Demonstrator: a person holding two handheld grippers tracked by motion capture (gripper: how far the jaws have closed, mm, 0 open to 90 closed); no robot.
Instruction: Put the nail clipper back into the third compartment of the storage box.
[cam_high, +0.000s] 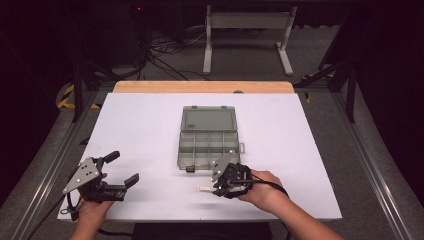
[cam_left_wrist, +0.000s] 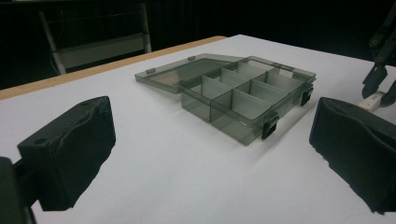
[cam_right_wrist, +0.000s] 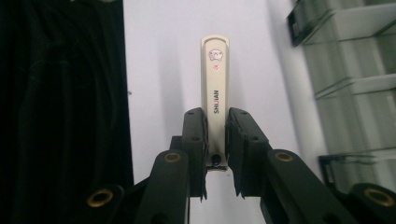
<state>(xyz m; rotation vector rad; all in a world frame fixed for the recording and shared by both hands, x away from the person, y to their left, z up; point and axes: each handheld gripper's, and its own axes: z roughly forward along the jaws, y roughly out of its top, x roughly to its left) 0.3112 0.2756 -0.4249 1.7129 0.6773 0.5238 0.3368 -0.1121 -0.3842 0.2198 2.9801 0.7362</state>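
Cream nail clipper (cam_right_wrist: 215, 88) clamped in my right gripper (cam_right_wrist: 216, 135); I'd lift level toward the smoky-grey compartment box (cam_high: 207, 142) at twelve o'clock. Left gripper (cam_high: 116, 169) spread, idle.

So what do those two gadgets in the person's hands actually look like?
Both are black hand-held tools. The left gripper has two chunky black jaws with rough, padded faces, and a grey three-cornered plate with small holes on top. The right gripper carries a similar plate, and its jointed arms show brass-coloured rivets up close. A black cable trails from it. The forearms are bare, no sleeves.
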